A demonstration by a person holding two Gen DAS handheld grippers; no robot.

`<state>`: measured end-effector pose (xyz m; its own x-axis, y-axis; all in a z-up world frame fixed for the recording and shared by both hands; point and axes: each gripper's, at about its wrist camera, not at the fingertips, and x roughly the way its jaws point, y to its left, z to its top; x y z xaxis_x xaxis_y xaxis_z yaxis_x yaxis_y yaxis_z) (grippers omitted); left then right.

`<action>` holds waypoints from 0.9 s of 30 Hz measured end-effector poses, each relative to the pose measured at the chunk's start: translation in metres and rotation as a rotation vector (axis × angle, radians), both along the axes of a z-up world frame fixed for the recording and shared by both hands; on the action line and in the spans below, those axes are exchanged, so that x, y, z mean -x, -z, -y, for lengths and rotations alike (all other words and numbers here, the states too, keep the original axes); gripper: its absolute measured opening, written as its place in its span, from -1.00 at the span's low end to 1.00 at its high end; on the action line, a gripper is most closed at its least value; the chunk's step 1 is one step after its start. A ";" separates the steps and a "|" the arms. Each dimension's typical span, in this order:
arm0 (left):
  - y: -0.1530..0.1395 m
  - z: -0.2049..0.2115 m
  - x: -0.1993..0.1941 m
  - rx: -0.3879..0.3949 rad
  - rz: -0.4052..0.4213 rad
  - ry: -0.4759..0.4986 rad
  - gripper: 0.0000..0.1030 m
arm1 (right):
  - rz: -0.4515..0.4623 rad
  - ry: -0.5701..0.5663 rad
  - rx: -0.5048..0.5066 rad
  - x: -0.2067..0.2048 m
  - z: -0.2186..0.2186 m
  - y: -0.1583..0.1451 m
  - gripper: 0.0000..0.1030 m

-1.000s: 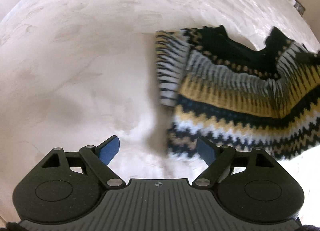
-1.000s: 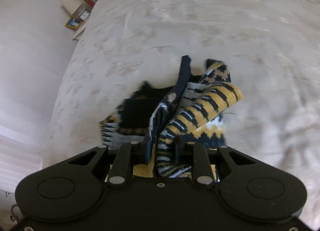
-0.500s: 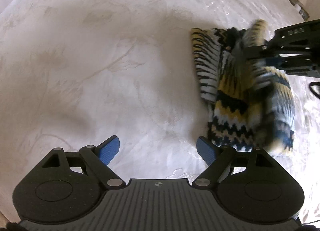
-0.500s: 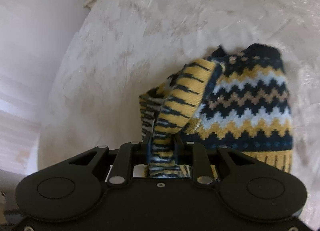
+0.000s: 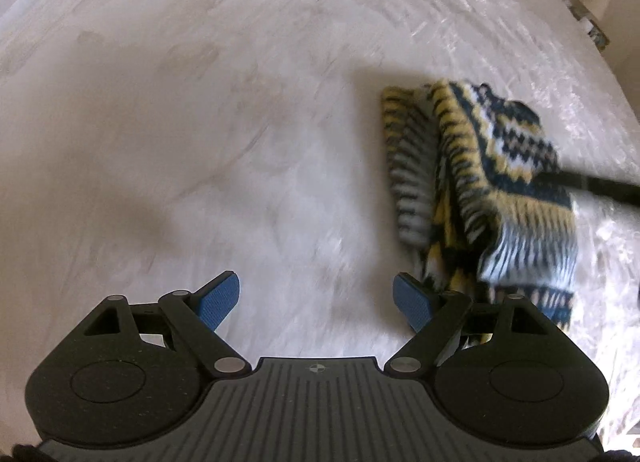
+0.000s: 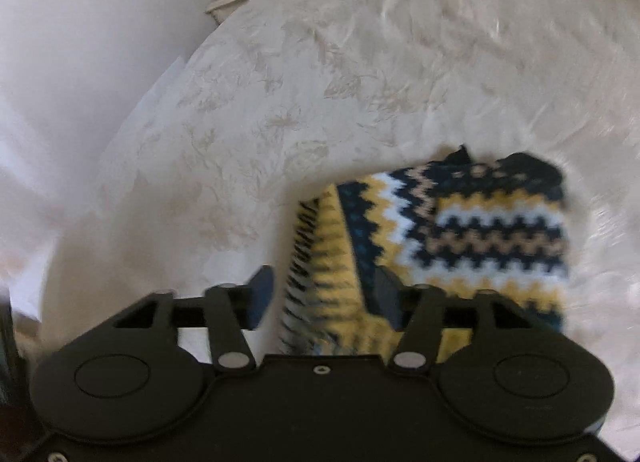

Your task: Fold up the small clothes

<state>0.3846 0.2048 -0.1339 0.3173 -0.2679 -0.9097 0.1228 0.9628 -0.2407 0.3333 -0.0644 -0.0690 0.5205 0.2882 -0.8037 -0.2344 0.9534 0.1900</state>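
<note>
With both the left tongs (image 5: pixel 316 298) and right tongs (image 6: pixel 320 296) spread and gripping nothing, the navy, yellow and white zigzag-knit small sweater (image 6: pixel 460 238) lies loosely doubled on the cream floral bedspread (image 6: pixel 320 81), so its unpinned top layer could slump or spring open.

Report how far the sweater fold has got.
Done: the knit sweater lies doubled over on the bedspread. In hand: nothing; right gripper has jaws open around the folded edge, left gripper open beside it. Left: judging if another fold is needed.
</note>
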 end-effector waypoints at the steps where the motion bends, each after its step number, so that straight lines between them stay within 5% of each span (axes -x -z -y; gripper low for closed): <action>1: -0.002 0.003 -0.006 0.009 0.004 0.008 0.63 | 0.010 -0.024 0.043 0.009 -0.001 0.000 0.29; 10: -0.009 0.033 -0.046 0.147 -0.033 0.034 0.63 | 0.101 -0.194 0.330 0.087 -0.034 0.027 0.70; 18: -0.012 0.058 -0.061 0.200 -0.075 0.097 0.63 | 0.194 -0.396 0.524 0.111 -0.078 0.056 0.65; 21: -0.009 0.065 -0.065 0.217 -0.089 0.114 0.63 | 0.172 -0.393 0.590 0.102 -0.083 0.066 0.26; 23: -0.006 0.071 -0.069 0.236 -0.102 0.122 0.64 | 0.122 -0.353 0.537 0.092 -0.076 0.064 -0.68; 27: 0.004 0.086 -0.082 0.263 -0.120 0.120 0.64 | 0.134 -0.191 0.424 0.082 -0.049 0.042 -0.69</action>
